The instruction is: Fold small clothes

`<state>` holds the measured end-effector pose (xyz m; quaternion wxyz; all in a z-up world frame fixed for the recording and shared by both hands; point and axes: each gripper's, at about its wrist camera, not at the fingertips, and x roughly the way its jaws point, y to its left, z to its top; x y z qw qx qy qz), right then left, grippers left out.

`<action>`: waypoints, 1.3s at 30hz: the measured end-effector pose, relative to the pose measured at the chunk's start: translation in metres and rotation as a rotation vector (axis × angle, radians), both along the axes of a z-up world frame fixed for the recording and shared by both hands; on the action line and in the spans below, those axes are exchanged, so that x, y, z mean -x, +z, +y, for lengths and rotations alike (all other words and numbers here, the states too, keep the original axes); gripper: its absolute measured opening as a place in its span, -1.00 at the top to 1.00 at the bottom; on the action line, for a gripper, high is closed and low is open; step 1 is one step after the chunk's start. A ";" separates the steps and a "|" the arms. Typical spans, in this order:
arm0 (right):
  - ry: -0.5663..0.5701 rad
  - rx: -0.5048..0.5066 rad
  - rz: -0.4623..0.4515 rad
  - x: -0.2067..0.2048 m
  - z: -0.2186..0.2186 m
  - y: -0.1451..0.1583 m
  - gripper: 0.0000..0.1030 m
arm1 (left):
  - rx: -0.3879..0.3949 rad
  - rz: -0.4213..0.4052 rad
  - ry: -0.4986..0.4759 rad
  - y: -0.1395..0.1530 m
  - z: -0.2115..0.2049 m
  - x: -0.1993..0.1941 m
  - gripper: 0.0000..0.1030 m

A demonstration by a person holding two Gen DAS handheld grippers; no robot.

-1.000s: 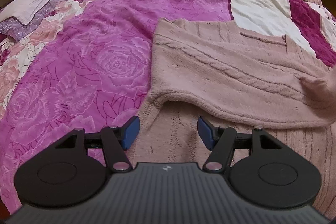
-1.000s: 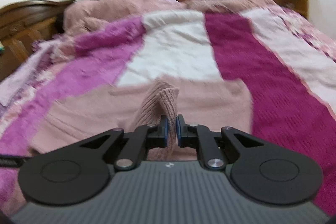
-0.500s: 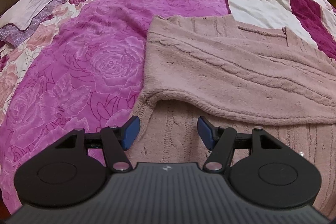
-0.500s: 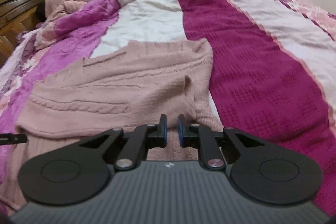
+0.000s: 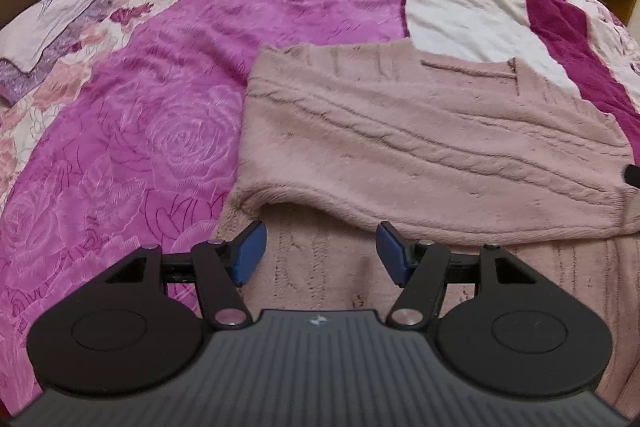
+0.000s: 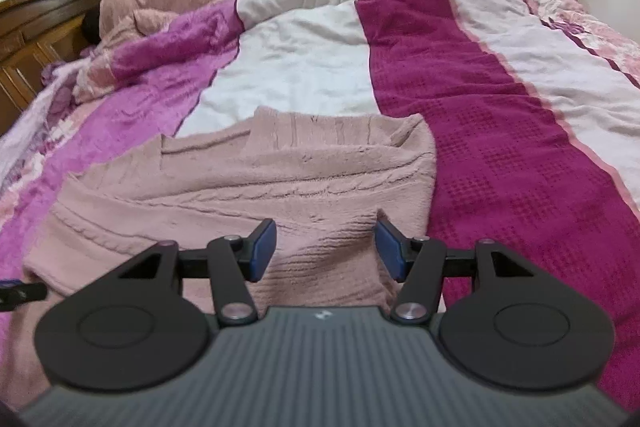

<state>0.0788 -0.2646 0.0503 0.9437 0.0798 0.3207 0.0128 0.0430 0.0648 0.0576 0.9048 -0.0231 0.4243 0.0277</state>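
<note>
While its jaws widen, the right tool [image 6: 326, 247] grips nothing above the pink sweater [image 6: 248, 183]; left tool [image 5: 320, 253] gapes empty.

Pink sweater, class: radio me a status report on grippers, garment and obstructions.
Left gripper open, empty. Right gripper opening, nothing pinched. Pink cable-knit sweater lies on the bedspread, sleeve folded across. Nothing in the way.
</note>
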 end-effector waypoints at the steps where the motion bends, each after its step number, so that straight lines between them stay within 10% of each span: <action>1: 0.003 0.008 0.005 -0.003 0.001 -0.002 -0.13 | -0.001 -0.003 -0.005 0.000 -0.001 0.000 -0.32; 8: 0.034 0.061 0.052 -0.014 0.009 -0.016 -0.07 | 0.020 0.016 -0.012 -0.003 -0.005 -0.001 -0.32; 13: 0.064 0.050 0.054 -0.014 0.011 -0.015 0.69 | 0.056 -0.009 -0.026 0.005 -0.006 0.000 -0.32; 17: 0.111 0.057 0.027 -0.012 0.019 -0.004 0.82 | 0.072 -0.050 -0.019 0.015 -0.005 0.000 -0.32; 30: 0.110 0.226 -0.360 -0.003 0.039 0.099 0.83 | 0.130 -0.229 0.073 0.031 0.014 -0.026 -0.32; 39: 0.018 0.191 0.011 -0.062 0.002 -0.011 0.78 | -0.038 -0.123 0.103 -0.022 0.011 -0.076 -0.32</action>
